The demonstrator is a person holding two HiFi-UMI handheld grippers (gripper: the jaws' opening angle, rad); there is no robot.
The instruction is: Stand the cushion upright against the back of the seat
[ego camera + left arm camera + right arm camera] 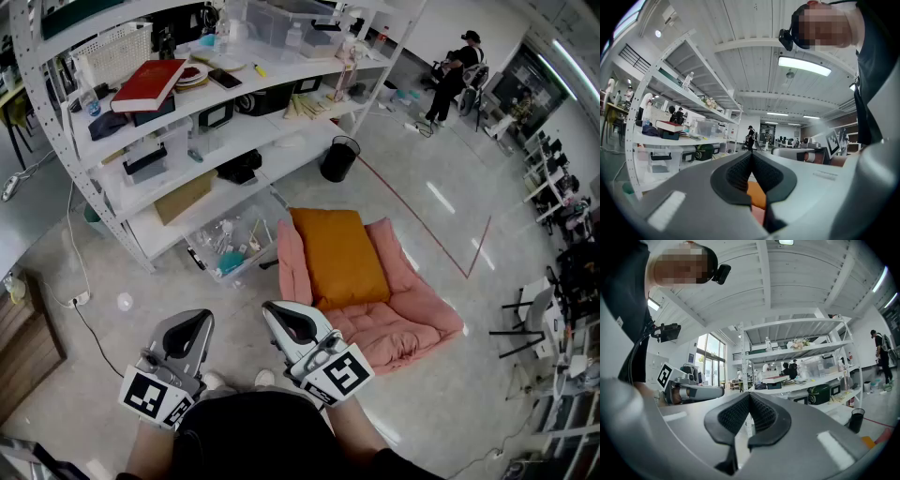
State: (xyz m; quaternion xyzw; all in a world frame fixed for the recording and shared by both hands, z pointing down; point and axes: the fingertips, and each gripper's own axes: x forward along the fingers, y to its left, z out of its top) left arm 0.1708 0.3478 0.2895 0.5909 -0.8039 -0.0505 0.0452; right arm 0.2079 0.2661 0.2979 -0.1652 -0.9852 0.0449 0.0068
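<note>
An orange cushion lies flat on a pink padded floor seat in the middle of the head view. Both grippers hang level close to my body, short of the seat and touching neither it nor the cushion. My left gripper is shut with nothing between its pads; in the left gripper view its jaws meet, and a strip of the orange cushion shows below them. My right gripper is also shut and empty, its jaws pressed together in the right gripper view.
A white shelving rack with a red book and boxes stands to the left behind the seat. A clear plastic bin sits at its foot, a black waste bin beyond. A person stands far off. Red tape marks the floor.
</note>
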